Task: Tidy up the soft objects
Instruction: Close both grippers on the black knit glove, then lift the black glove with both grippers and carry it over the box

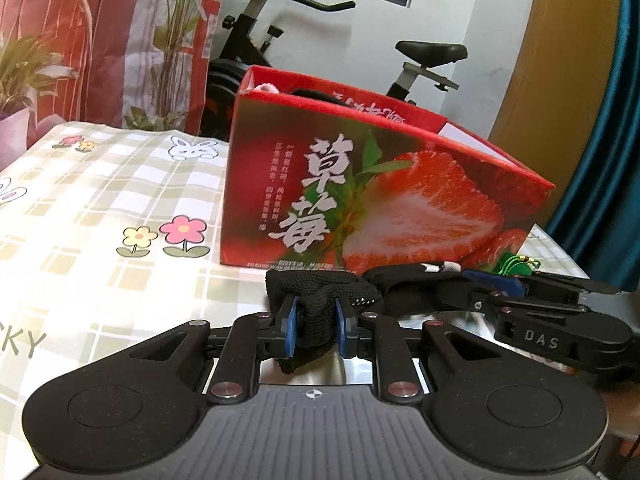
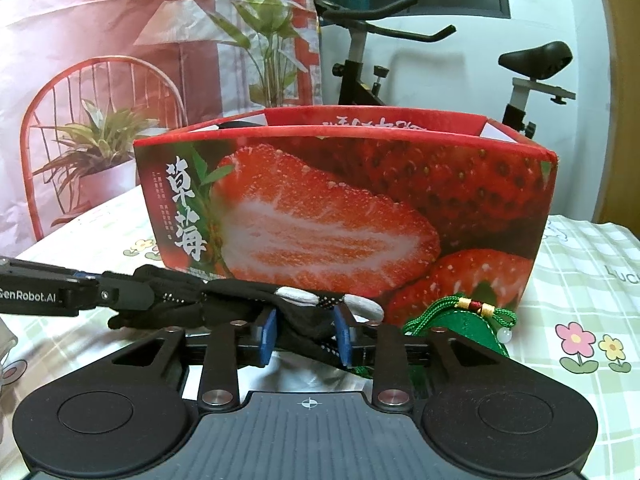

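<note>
Both grippers met at a black knitted glove (image 1: 320, 300) lying near the red strawberry-printed cardboard box (image 1: 380, 184) on the checked tablecloth (image 1: 100, 200). The left gripper (image 1: 316, 330) was clamped on its bunched end; the right gripper (image 2: 306, 336) stood slightly apart around the glove's other end, beside a green tasselled pouch (image 2: 460, 320).

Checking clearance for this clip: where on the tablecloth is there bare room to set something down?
Free: the checked tablecloth left of the strawberry box, and the patch right of it. Crowded: the strip before the box, with the black glove, green pouch and both grippers.
</note>
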Action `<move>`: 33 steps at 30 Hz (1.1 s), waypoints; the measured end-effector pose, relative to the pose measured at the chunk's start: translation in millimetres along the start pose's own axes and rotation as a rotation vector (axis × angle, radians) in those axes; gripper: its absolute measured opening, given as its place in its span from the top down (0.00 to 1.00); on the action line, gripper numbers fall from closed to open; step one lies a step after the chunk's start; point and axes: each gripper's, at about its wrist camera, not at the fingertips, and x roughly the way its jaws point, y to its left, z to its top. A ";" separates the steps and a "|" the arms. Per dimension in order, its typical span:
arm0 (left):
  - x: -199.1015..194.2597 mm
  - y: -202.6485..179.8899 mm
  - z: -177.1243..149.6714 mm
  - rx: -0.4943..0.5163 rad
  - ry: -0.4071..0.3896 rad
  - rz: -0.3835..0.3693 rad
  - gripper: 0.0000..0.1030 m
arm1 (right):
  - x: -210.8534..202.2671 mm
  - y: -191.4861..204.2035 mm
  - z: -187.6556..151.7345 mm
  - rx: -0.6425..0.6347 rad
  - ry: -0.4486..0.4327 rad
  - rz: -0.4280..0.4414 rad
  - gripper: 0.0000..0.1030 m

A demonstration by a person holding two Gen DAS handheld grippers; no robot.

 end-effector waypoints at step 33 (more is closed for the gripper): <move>-9.1 -3.0 2.0 0.006 -0.034 -0.009 0.80 | -13.5 2.6 1.6 -0.015 -0.049 0.046 0.88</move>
